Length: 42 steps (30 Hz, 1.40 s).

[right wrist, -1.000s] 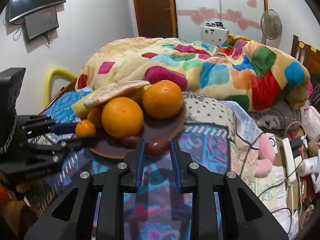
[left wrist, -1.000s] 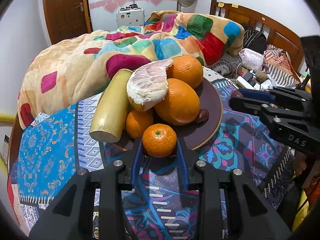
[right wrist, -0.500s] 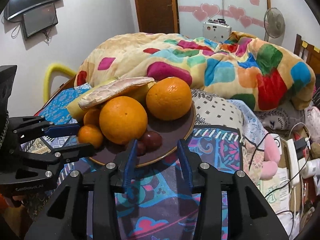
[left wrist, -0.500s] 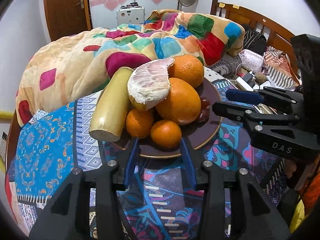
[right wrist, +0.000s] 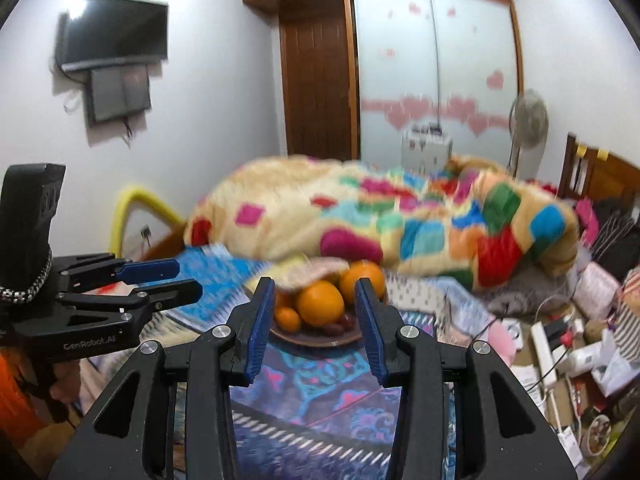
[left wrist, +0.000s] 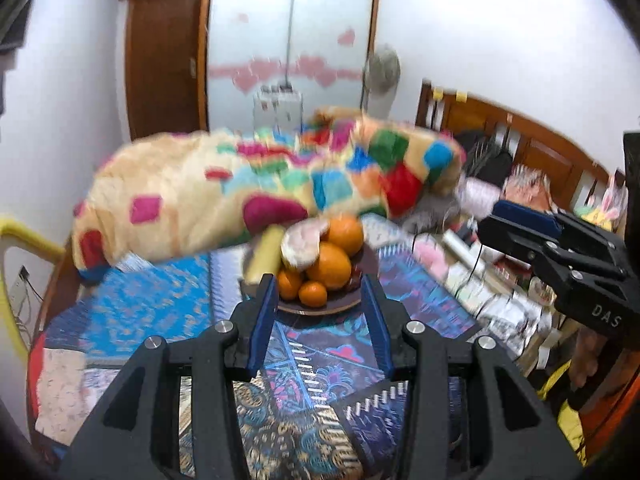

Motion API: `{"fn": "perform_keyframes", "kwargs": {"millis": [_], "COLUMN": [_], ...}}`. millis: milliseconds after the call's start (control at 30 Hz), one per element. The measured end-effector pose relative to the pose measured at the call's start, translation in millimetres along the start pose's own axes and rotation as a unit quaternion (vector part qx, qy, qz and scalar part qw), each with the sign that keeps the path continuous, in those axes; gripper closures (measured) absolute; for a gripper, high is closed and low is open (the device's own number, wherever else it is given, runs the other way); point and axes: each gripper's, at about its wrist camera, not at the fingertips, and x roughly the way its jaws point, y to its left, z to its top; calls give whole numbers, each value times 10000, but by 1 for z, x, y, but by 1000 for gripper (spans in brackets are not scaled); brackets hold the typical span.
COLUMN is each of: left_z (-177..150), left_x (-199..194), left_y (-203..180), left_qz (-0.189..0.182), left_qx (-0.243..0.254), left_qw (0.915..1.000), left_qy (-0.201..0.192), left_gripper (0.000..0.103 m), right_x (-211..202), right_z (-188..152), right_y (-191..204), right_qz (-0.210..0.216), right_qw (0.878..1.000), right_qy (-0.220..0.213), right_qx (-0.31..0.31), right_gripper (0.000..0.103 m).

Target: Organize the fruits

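Observation:
A brown plate (left wrist: 320,312) on the patterned bedspread holds a pile of fruit: two large oranges (left wrist: 330,266), small mandarins (left wrist: 313,294), a peeled pomelo piece (left wrist: 302,244) and a pale yellow stick (left wrist: 266,254). In the right wrist view the plate (right wrist: 320,342) also shows small dark red fruits (right wrist: 340,326) at its front. My left gripper (left wrist: 317,284) is open and empty, held back from and above the plate. My right gripper (right wrist: 314,284) is likewise open and empty. Each gripper shows at the edge of the other's view, the right (left wrist: 490,220) and the left (right wrist: 188,278).
A bulky patchwork blanket (left wrist: 260,196) lies just behind the plate. A wooden headboard (left wrist: 520,148) stands at the far right, with clutter, cables and a power strip (right wrist: 544,344) on the bed's right side. A yellow frame (right wrist: 132,200) leans at the left wall. Both frames are motion-blurred.
The left gripper let go of a small mandarin and the right let go of a dark red fruit, both left on the plate. Both grippers then opened and pulled back and upward.

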Motion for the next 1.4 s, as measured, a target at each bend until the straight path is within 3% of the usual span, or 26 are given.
{"fn": "perform_keyframes", "kwargs": {"millis": [133,200,267,333,467,533,667,867,1400], "left_z": [-4,-10,-16,-23,-37,-43,-50,-56,-62], "left_x": [-59,-86,-104,-120,-139,-144,-148,-154,-163], "left_y": [-6,-10,-13,-18,-29,-33,-38,-38,-40], "left_qz": [169,280,327,393,587,635,626,651,736], "left_qx": [-24,-10,17,70,212,237,217,111,126], "left_qw": [9977,9948,9923,9901,9852,9833,9829,9810,9788], "left_qy": [-651,-984,-1191,-1346,-1599,-1690,-1719,-1822,-1905], "left_gripper": [56,49,43,41,29,23,16,7,1], "right_x": [-49,-68,-79,-93,-105,-109,-117,-128,-137], "right_z": [2,-1,-3,-7,-15,-20,-27,-36,-43], "right_y": [23,33,40,48,55,55,57,56,58], "right_qz": [-119,-197,-233,-311,-466,-498,-692,-746,-692], "right_qw": [9980,9959,9942,9914,9877,9867,9844,9839,9834], "right_qy": [-620,-877,-1050,-1270,-1495,-1545,-1615,-1622,-1680], "right_qx": [-11,-29,-24,4,-10,35,-12,22,31], "right_gripper": [55,53,44,30,20,8,1,0,0]}}
